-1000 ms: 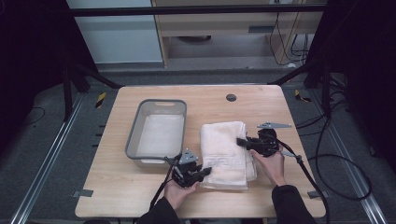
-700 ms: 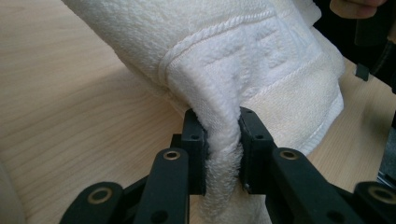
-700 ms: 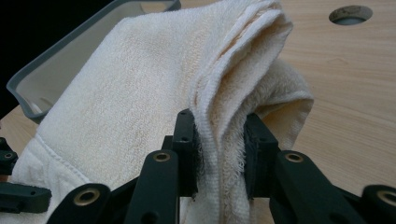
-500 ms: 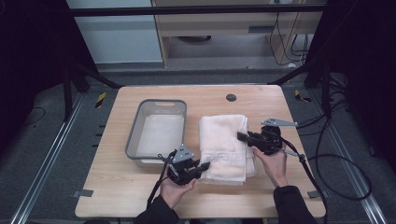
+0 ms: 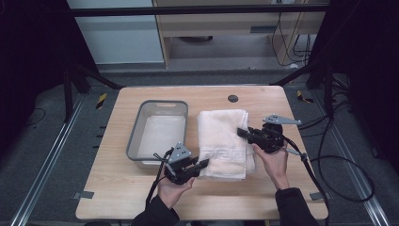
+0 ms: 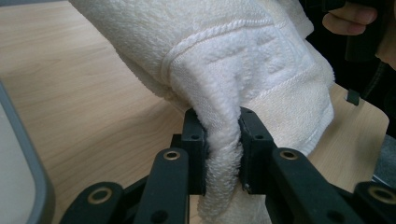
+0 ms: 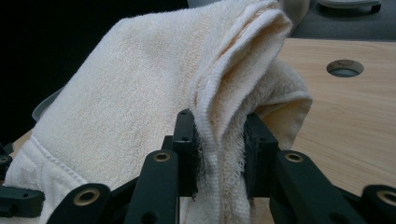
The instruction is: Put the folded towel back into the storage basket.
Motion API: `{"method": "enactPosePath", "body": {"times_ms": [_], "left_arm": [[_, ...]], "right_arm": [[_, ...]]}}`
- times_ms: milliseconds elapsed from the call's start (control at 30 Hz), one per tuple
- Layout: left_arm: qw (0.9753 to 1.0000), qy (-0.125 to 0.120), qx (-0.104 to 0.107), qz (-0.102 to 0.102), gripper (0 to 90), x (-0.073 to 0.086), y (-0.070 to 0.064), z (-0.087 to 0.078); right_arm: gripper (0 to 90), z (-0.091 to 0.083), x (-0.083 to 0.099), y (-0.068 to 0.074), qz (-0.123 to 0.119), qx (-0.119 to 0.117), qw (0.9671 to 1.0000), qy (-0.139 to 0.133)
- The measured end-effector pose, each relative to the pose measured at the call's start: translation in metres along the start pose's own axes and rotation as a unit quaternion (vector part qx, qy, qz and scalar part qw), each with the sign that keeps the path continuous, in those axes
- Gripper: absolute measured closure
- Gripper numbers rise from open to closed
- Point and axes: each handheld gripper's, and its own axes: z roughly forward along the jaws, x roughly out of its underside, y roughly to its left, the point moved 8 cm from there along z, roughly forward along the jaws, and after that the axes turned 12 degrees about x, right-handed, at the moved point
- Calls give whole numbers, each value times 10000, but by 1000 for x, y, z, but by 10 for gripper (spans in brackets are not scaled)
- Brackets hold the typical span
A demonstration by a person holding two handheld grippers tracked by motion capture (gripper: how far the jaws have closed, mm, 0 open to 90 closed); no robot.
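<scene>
High view, towel: a folded white towel [image 5: 222, 143] lies on the wooden table [image 5: 117, 193], just right of the grey tub [image 5: 157, 133], with a woven key-pattern band near its front end.
High view, left gripper: the left gripper [image 5: 203, 164] meets the towel's front-left corner, held in a hand that comes in from the bottom edge.
High view, right gripper: the right gripper [image 5: 241, 133] meets the towel's right edge about halfway along, with its cable [image 5: 324, 165] trailing off to the right.
Left gripper view, grip: the jaws are pressed together on a bunched fold of towel [image 6: 224, 135], and the cloth rises off the table above them.
Left gripper view, surroundings: the tub rim [image 6: 28, 158] sits at the left edge; part of the other hand [image 6: 350, 18] shows at top right.
Right gripper view, grip: the jaws pinch several layers of the towel [image 7: 219, 130] at its edge, which lifts into a peak.
Right gripper view, surroundings: a round hole in the table [image 7: 344, 68] lies beyond.
Step in hand: both grips look made, so this seems to be the start of lifting the towel, probably toward the tub.
Next move: raise both grippers together and level, keeping the layers from slipping, then carry the towel left over the tub.
Writing: no brand, label or text can be read.
</scene>
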Motion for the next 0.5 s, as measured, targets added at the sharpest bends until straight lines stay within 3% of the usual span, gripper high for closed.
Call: {"method": "enactPosePath", "body": {"times_ms": [500], "left_arm": [[9994, -290, -100, 179, 748, -26, 2, -25]], "right_arm": [[708, -7, -36, 22, -159, 23, 9990, -418]]}}
